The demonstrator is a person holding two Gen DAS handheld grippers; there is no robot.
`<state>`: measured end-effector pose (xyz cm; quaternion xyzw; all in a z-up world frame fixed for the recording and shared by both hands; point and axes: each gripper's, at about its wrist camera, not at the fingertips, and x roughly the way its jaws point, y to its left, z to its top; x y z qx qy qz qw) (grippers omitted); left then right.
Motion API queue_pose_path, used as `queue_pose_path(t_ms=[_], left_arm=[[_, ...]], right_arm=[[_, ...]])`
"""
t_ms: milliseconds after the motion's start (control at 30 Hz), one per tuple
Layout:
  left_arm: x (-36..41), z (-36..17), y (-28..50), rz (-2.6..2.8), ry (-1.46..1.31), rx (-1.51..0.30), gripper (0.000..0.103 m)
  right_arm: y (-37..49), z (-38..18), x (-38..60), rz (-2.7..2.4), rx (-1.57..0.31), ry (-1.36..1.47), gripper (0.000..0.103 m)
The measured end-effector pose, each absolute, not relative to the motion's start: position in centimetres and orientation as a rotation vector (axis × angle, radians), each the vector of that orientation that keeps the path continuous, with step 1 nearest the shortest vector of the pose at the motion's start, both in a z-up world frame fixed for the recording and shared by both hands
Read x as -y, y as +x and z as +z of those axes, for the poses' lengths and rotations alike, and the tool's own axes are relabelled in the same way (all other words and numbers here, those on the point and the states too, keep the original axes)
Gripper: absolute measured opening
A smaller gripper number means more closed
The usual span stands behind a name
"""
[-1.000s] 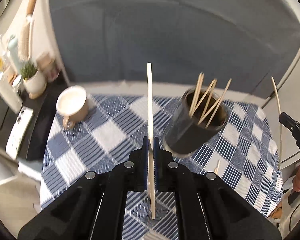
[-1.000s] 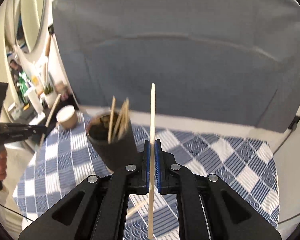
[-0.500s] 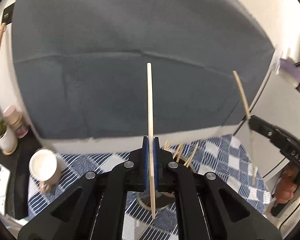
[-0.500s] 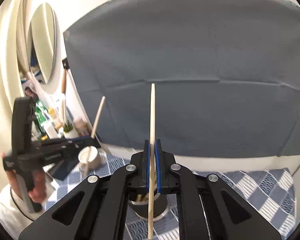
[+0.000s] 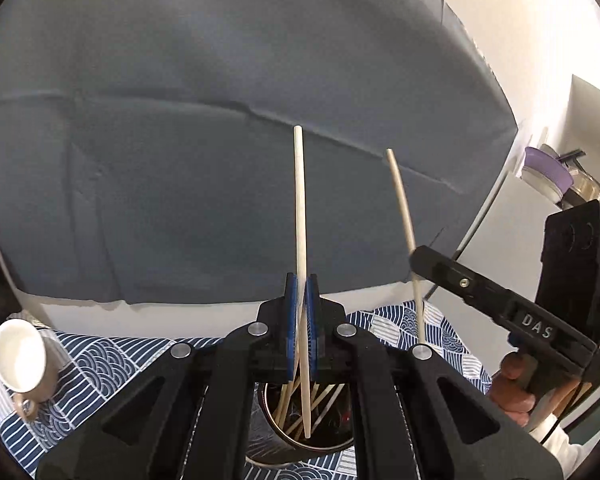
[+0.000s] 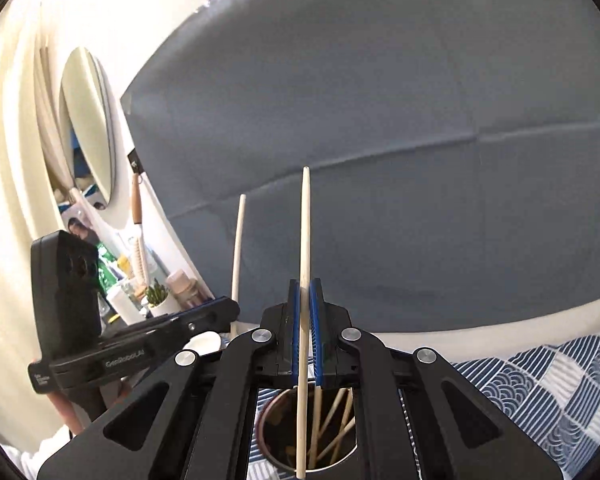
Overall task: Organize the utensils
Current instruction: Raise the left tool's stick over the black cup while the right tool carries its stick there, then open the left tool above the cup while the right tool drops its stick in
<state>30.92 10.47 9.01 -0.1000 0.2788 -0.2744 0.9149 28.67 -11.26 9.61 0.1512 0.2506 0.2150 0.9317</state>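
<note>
Each gripper is clamped on one pale wooden chopstick: the left gripper (image 5: 301,332) on its chopstick (image 5: 300,216), the right gripper (image 6: 305,336) likewise (image 6: 305,248). Both sticks hang over the dark round holder (image 5: 332,446) at 6 o'clock, which already holds several. Releasing them remains, I judge.

cup (image 5: 300,424) mouth crowded with sticks (image 6: 336,420), other gripper (image 5: 500,308) close alongside
</note>
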Motion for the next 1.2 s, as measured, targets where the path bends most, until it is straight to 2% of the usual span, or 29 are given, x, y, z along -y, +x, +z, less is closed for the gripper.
queue_pose_path(t_ms=[200, 467, 667, 833, 933, 967, 1000, 1033, 1200], left_arm=[[-9.3, 5.1, 31.4, -0.558, -0.186, -0.582, 0.005], [-9.2, 3.3, 30.2, -0.562, -0.133, -0.566, 0.005], [-8.4, 2.4, 29.2, -0.566, -0.097, -0.573, 0.005], [-8.5, 2.6, 28.5, -0.585, -0.096, -0.594, 0.006], [-8.9, 3.2, 28.2, -0.567, -0.096, -0.583, 0.009], [-9.2, 3.5, 28.2, -0.568, -0.117, -0.583, 0.011], [-9.6, 3.7, 28.1, -0.57, -0.132, -0.582, 0.016], [-10.0, 4.1, 28.0, -0.566, -0.148, -0.577, 0.022], [-11.5, 5.8, 27.5, -0.56, -0.18, -0.582, 0.034]], right_arm=[[30.3, 5.0, 10.9, 0.425, -0.513, 0.378, 0.005], [29.5, 1.5, 10.3, 0.443, -0.464, 0.398, 0.005], [27.6, 1.9, 10.5, 0.423, -0.421, 0.307, 0.005], [26.9, 2.5, 10.9, 0.43, -0.464, 0.284, 0.007], [26.6, 3.5, 10.7, 0.405, -0.492, 0.239, 0.014], [26.3, 4.0, 10.6, 0.396, -0.494, 0.218, 0.02], [26.1, 4.7, 10.6, 0.38, -0.494, 0.195, 0.029], [25.9, 5.1, 10.7, 0.37, -0.495, 0.182, 0.033], [24.6, 8.0, 10.6, 0.309, -0.502, 0.095, 0.041]])
